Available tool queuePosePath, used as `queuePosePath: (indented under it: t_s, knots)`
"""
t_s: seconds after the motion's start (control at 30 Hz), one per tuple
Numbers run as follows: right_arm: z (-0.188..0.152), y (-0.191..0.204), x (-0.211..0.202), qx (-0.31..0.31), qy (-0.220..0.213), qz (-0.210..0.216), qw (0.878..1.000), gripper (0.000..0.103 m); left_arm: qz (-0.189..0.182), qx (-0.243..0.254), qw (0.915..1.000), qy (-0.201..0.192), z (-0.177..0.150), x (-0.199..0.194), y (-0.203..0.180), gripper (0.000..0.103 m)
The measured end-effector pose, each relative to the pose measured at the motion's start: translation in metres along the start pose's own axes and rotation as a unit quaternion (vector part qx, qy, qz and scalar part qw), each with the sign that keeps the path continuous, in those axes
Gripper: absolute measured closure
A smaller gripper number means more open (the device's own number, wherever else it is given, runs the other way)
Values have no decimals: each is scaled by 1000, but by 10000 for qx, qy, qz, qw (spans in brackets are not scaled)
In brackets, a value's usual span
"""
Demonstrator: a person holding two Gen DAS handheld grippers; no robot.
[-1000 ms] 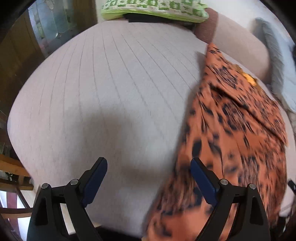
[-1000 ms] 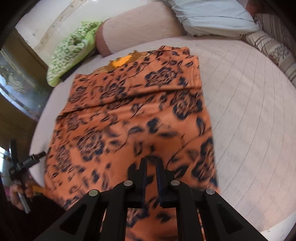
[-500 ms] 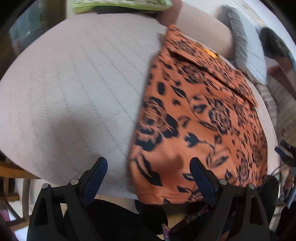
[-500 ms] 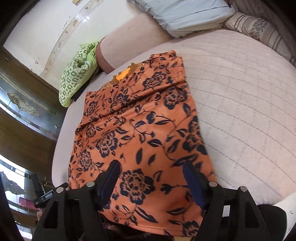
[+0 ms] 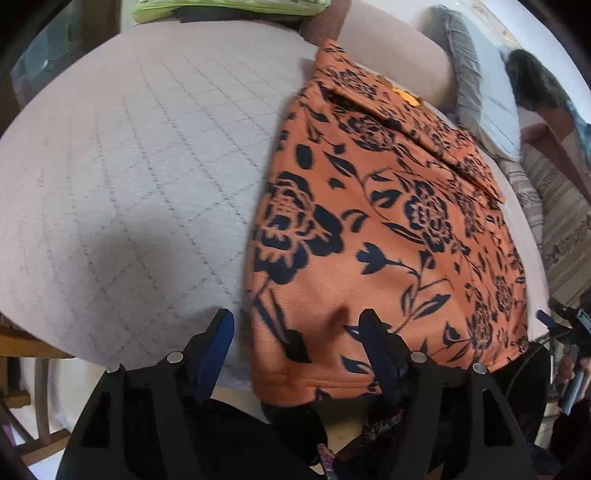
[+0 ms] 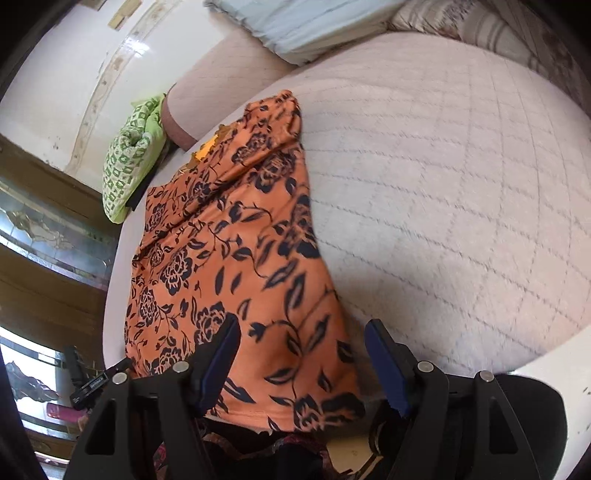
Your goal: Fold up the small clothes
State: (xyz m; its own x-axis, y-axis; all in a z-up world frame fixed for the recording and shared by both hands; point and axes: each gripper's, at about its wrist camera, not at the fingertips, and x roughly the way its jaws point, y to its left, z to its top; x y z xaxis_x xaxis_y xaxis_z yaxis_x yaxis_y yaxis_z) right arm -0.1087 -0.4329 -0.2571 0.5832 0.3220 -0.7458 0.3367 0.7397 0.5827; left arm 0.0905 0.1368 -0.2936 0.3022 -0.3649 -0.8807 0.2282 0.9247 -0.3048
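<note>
- My left gripper stands at the bottom of the left wrist view, jaws part open and just been closing; the near left corner of the garment lies between them, but the blue pads press on nothing.
- My right gripper stands at the bottom of the right wrist view, jaws apart after opening; the near right edge of the garment lies between them, not gripped.
- The orange fabric garment with a black floral print lies flat on the pale quilted bed cover; its near hem overhangs the bed's front edge.
- In the left wrist view it fills centre to right; in the right wrist view it runs from the lower centre to the upper middle.
- A flap is folded over at its far end, beside a small yellow patch.
- A beige bolster touches the garment's far end.
- A green-and-white patterned cushion sits at the left of the right wrist view.
- A pale blue pillow lies at the top.
</note>
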Motion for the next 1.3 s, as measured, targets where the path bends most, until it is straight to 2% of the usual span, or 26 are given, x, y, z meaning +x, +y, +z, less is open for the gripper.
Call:
queuePosePath:
  t_s: [0.03,0.07,0.13,0.23,0.33,0.4,0.43,0.47,0.53,0.6,0.7,0.77,0.83,0.9,0.93,0.97,1.1,1.17,1.23,1.3]
  knots:
    - [-1,-1,2,10,41,-17,10000,30,34,50,10000,-7,0,2,-2,36]
    - [-3,-3,5,4,69,-113,9999,30,75,111,9999,-12,1,4,-5,50]
    - [-5,-5,11,4,112,-155,9998,30,183,276,9994,-28,3,5,-10,67]
    - [-9,-9,30,61,350,-106,9993,32,-70,188,9998,-42,5,7,-8,82]
    - [-18,-4,42,-19,367,-235,9990,33,-166,169,9997,-107,6,8,-10,82]
    - [-24,8,44,-322,453,-352,9978,52,-229,215,9994,-116,3,6,-10,80]
    - [-26,12,45,-398,532,-333,9972,75,-272,210,9993,-118,2,5,-9,77]
    - [-29,15,45,-469,600,-317,9966,79,-344,192,9992,-103,2,4,-7,71]
    - [-35,20,45,-694,606,-433,9948,79,-475,96,9988,-90,2,4,-3,69]
    - [-35,16,46,-600,611,-393,9956,79,-602,-41,9981,-85,2,4,2,69]
    - [-33,10,49,-338,608,-287,9972,75,-535,94,9985,-111,1,2,0,77]
    - [-35,15,52,-474,587,-320,9966,70,-469,201,9986,-103,1,3,-2,78]
    - [-38,22,54,-762,581,-488,9942,70,-500,85,9987,-57,3,4,1,78]
    - [-39,28,53,-991,562,-683,9911,79,-542,-128,9984,-16,5,4,5,77]
    - [-39,30,52,-1087,554,-756,9896,90,-521,-199,9984,-27,6,3,6,77]
    - [-39,31,51,-1176,532,-795,9885,91,-475,-212,9986,-51,6,3,7,77]
    - [-40,27,52,-1135,498,-745,9895,91,-263,-142,9995,-95,6,3,2,77]
    - [-40,28,53,-1091,480,-738,9901,88,-52,120,9999,-80,4,4,-7,78]
    - [-41,28,54,-1044,483,-753,9905,87,37,267,9996,-65,3,5,-11,84]
    - [-42,31,55,-1176,489,-746,9890,85,-11,202,9998,-47,4,5,-9,87]
